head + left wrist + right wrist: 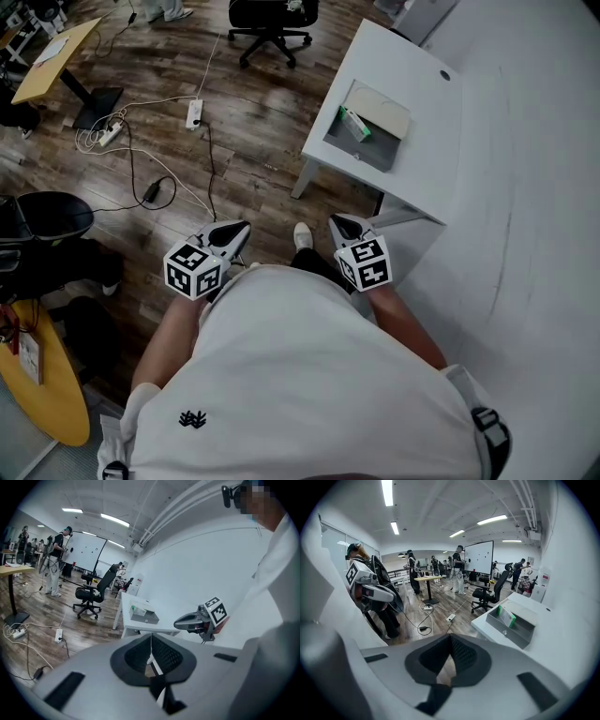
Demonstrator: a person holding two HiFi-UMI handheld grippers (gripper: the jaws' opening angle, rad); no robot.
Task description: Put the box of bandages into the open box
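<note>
No legible text or numbers.

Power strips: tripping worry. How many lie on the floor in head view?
2. One power strip lies left of the white table; a second strip by the wooden desk's base. Others may be hidden.

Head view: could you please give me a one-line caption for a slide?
Left gripper and right gripper shut, empty; bandage box sits in open box on table.

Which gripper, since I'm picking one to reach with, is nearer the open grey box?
Right. The right gripper hangs back from the open box but nearly in line with it; the left gripper is alongside, farther off to the left.
</note>
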